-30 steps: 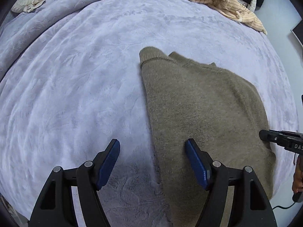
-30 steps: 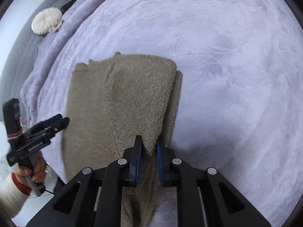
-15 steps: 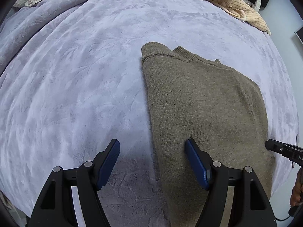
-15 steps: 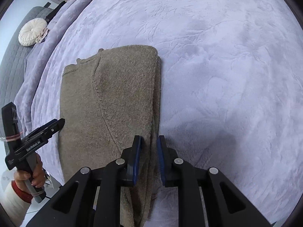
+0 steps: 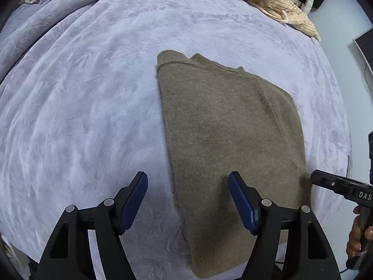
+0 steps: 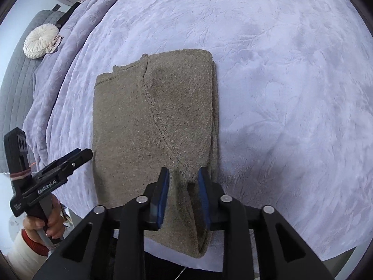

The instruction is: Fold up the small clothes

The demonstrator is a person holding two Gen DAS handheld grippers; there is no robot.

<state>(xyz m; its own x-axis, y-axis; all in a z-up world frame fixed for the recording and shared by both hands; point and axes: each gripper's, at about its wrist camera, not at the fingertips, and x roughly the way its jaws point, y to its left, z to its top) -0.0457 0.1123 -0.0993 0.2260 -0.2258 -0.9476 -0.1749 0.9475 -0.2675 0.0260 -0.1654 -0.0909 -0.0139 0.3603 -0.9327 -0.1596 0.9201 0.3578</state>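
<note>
Sweater (image 6: 153, 126), olive knit, lies folded lengthwise on the lilac blanket (image 6: 291, 74). Over its near hem, the right gripper (image 6: 183, 192) is opening, nothing pinched; the left gripper (image 5: 187, 200) is held wide, empty. Soft, limp, fuzzy: best gripped at hem corners.

Hidden and cut-off parts around the sweater

The sweater's (image 6: 151, 128) near hem is hidden behind the right gripper (image 6: 183, 196) in the right wrist view; beyond the sweater (image 5: 233, 140), the striped garment (image 5: 279, 2) is cut by the top edge, and the person's hand (image 5: 356, 238) by the right edge.
</note>
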